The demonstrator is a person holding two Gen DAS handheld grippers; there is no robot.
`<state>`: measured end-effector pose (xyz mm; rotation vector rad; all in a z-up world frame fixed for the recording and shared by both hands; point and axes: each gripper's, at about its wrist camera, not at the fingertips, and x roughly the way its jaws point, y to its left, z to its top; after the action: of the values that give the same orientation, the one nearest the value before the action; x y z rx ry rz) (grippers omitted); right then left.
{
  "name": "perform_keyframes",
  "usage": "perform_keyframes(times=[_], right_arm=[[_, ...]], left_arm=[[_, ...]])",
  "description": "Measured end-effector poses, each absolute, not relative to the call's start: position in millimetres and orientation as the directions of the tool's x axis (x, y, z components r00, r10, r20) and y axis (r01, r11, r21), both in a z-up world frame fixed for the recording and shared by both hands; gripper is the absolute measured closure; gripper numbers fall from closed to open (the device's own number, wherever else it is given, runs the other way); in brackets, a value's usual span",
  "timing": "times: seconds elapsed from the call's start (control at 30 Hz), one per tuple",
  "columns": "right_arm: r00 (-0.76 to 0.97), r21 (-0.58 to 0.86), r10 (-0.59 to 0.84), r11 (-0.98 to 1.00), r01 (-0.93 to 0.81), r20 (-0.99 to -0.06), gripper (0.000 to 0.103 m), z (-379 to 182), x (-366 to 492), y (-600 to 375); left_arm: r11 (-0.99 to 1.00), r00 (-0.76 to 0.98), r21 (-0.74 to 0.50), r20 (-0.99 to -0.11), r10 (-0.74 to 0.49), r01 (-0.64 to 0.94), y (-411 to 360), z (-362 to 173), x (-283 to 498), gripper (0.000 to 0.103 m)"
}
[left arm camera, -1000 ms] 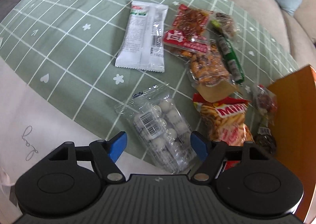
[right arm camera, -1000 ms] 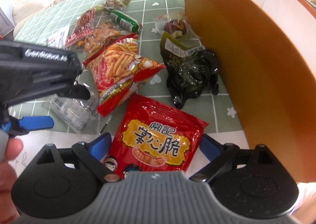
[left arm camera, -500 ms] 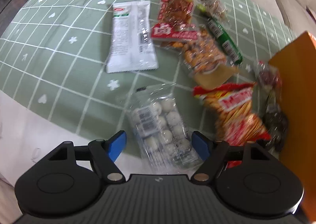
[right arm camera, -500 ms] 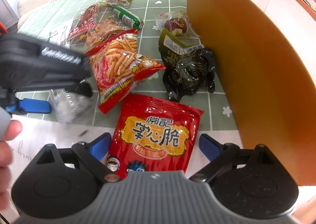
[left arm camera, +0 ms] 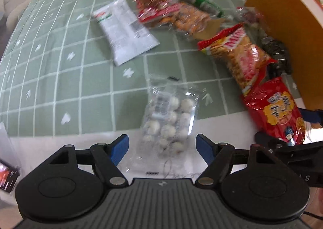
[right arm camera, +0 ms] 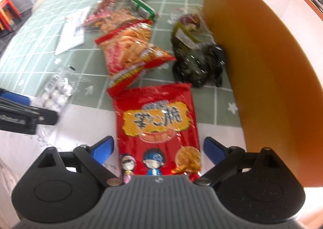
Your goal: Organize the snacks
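Observation:
My left gripper (left arm camera: 162, 145) is open, its blue fingertips on either side of the near end of a clear pack of white balls (left arm camera: 169, 119), not closed on it. My right gripper (right arm camera: 158, 148) is open around the near end of a red snack bag with yellow label (right arm camera: 156, 119), which also shows in the left wrist view (left arm camera: 272, 107). An orange-red chip bag (right arm camera: 133, 49) lies beyond it. A dark green-black packet (right arm camera: 197, 63) lies against the orange box (right arm camera: 262, 57).
A white sachet (left arm camera: 125, 31), red and orange packets (left arm camera: 157, 4) and a green stick (left arm camera: 206, 4) lie farther back on the green checked cloth (left arm camera: 50, 67). The orange box wall (left arm camera: 286, 33) stands at right. The left gripper's body (right arm camera: 22, 115) shows at the left of the right wrist view.
Both views have swung; the left gripper turned toward the right so the box and red bag came into view. The right gripper moved forward over the red bag. Both stay open.

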<state>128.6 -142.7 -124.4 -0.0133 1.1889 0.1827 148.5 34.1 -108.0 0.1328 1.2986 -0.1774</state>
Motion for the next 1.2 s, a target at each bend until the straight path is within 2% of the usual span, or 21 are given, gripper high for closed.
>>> perform_keyframes(times=[0.17,0.3,0.37,0.47,0.53,0.57,0.73,0.97,1.2], right_arm=[[0.414,0.044,0.138,0.973,-0.228,-0.9,0.01,-122.8,124.2,-136.5],[0.393,0.061,0.145,0.974,-0.219,-0.908,0.015,-126.4,130.7,-138.2],[0.389,0.052,0.142,0.971,-0.232,-0.91,0.016,-127.9,135.0,-134.4],[0.386,0.029,0.125,0.969,-0.247,-0.914,0.019,-128.7,135.0,-131.0],[0.386,0.028,0.129,0.967,-0.255,-0.913,0.023,-128.0,134.6,-128.8],[0.383,0.028,0.13,0.965,-0.261,-0.915,0.025,-127.7,135.1,-127.2],[0.342,0.029,0.137,0.953,-0.303,-0.929,0.033,-124.2,137.3,-122.3],[0.217,0.046,0.135,0.928,-0.37,-0.967,0.034,-119.4,142.2,-121.3],[0.129,0.083,0.161,0.88,-0.468,-0.979,0.034,-100.4,149.2,-121.3]], left_arm=[[0.946,0.327,0.12,-0.945,0.016,0.302,13.0,-112.3,142.1,0.01],[0.966,0.308,0.059,-0.951,-0.021,0.251,15.7,-114.3,152.5,0.009],[0.975,0.285,0.021,-0.957,-0.044,0.221,20.3,-116.1,155.2,0.011],[0.979,0.281,0.005,-0.958,-0.054,0.204,24.4,-115.5,154.4,0.019],[0.981,0.27,-0.004,-0.961,-0.058,0.195,25.8,-114.9,155.6,0.031],[0.981,0.262,-0.004,-0.964,-0.055,0.192,25.8,-114.2,156.7,0.033],[0.983,0.198,0.014,-0.98,-0.023,0.182,23.6,-114.6,158.8,0.037],[0.961,0.079,0.029,-0.997,0.007,0.276,9.1,-113.5,154.8,0.04],[0.916,0.038,0.066,-0.998,0.055,0.396,-13.2,-101.3,149.9,0.041]])
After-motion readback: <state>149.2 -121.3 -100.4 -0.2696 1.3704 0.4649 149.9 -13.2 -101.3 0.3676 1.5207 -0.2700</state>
